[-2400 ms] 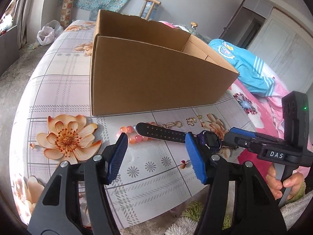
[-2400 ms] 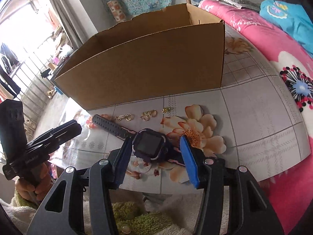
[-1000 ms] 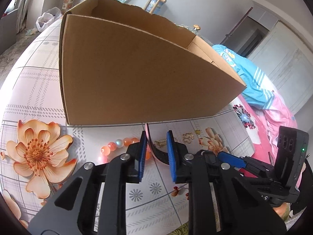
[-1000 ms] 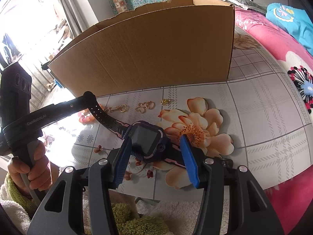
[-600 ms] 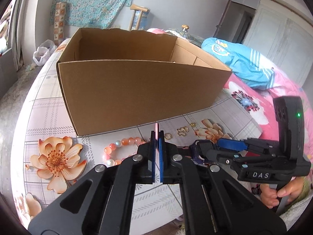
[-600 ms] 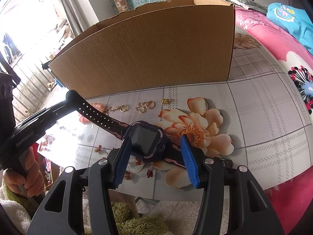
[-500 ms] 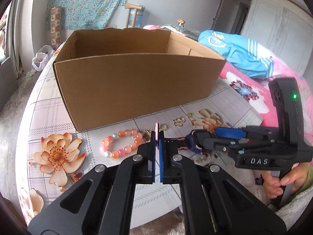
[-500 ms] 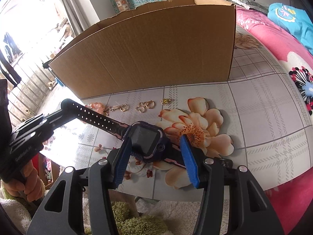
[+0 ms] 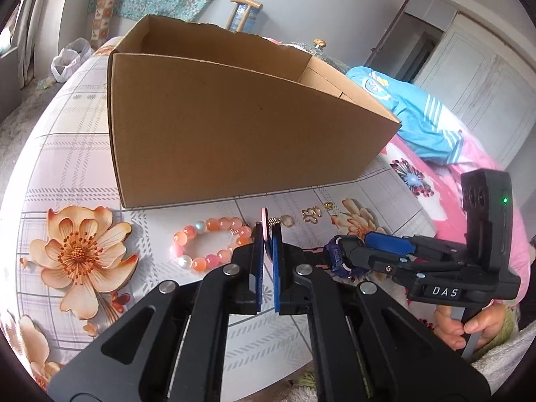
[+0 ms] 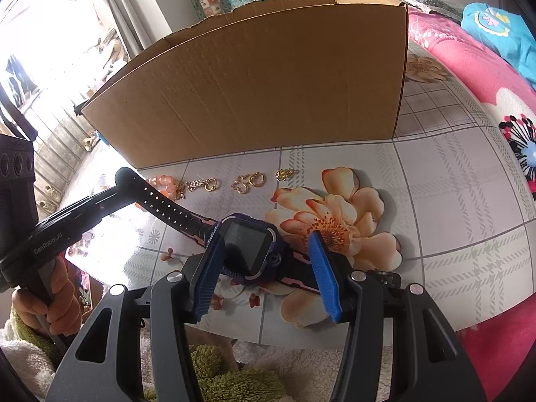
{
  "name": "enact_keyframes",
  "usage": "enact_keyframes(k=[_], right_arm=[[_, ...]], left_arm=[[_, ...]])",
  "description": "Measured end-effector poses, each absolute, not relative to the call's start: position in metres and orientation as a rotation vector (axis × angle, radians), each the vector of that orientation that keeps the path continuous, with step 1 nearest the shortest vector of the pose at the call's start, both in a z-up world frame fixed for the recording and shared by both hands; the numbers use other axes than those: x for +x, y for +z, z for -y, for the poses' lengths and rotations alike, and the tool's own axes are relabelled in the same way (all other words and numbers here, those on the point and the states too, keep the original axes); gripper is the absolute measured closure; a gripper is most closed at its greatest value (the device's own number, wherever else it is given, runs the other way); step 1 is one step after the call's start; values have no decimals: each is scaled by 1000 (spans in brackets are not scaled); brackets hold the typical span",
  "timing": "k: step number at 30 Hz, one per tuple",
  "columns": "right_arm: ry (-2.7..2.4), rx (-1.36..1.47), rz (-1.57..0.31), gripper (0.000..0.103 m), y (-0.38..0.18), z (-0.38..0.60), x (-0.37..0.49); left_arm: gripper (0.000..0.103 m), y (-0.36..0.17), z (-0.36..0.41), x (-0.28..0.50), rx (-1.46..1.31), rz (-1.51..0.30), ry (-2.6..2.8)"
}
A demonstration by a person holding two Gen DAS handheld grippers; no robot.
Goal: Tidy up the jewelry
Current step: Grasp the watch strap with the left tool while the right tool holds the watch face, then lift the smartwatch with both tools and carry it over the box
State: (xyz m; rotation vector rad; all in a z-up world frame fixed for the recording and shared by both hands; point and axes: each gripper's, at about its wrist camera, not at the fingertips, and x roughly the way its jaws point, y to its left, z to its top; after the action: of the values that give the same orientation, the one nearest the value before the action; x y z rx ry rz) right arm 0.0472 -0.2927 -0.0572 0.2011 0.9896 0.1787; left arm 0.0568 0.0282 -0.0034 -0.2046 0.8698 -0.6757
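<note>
We see the left gripper (image 9: 267, 248) with its jaws pinched onto the free end of the watch strap (image 9: 264, 226), the pink strap edge standing up between the two blue pads, and in the right wrist view that perforated dark strap (image 10: 167, 206) rises off the tablecloth to that gripper's tip. The right gripper (image 10: 268, 263) stands about half wide around the purple watch (image 10: 249, 246); its left pad touches the case, while we cannot tell whether the right pad presses on the band, so a grip is unclear. The watch sits near the front edge of the flowered tablecloth (image 10: 452, 201). Behind it lie a pink bead bracelet (image 9: 209, 243) and small gold earrings (image 10: 248, 181), in a row just in front of the open cardboard box (image 9: 234, 134), apart from its wall
</note>
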Motion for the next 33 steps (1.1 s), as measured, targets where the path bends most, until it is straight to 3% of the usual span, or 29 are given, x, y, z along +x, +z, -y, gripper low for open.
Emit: enact_keyframes(k=[5,17,22,24,33], right_arm=[[182,196,-986,53,-57,291,47],[185,194,-986,53,-57,290,47],[186,194,-986,52,-58,291,47],[184,192,-985,52,-57,290,47],[189,196,-978,52,-57,291,46]], left_arm=[[92,-9,-31,70,-281,-905,-695],[91,-14,-25,82,-304,-923,-636],[92,-11,-21,81,-266,-899,-632],[100,-6,-17,76,-200,-867,-617],[101,20,8,26,64,-761,-646]])
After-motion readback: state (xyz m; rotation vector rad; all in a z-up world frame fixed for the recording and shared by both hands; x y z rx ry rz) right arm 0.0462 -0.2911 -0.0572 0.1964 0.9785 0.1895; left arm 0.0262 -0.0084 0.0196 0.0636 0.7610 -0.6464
